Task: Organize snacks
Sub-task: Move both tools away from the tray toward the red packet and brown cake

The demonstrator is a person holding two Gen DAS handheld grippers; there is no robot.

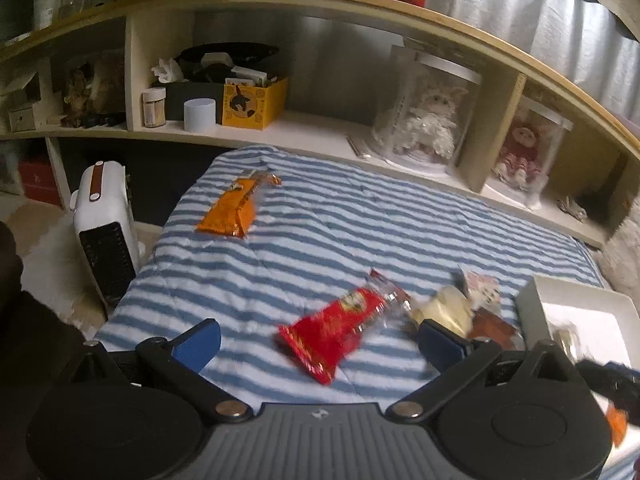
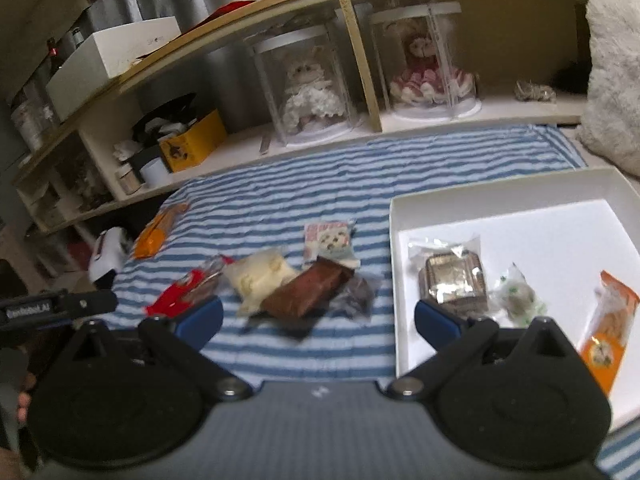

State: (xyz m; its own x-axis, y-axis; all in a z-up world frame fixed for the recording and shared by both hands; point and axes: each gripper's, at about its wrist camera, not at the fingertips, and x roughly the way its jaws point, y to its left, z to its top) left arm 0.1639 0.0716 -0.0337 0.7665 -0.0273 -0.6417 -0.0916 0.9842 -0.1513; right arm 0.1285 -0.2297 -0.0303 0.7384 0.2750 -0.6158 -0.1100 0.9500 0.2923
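The left gripper has its jaws spread wide with nothing between them, hovering over the near edge of the bed. Directly ahead of it lies the red snack packet, flat on the striped cover. The right gripper is likewise wide open and empty, poised over the brown bar, which lies against the pale yellow pouch and a dark crinkled wrapper. A small printed packet sits just behind them. An orange packet lies well apart, toward the far left corner of the bed. At the right edge stands the white box, holding a silver-wrapped block, a green-flecked sweet and an orange sachet.

All of these look light, thin and crackly; film wrappers probably slip and buckle under pressure. The red packet is best pinched across its narrow middle, not at a flimsy sealed end. The soft bedding will likely give beneath a downward push, so the jaws should close low around the packet.
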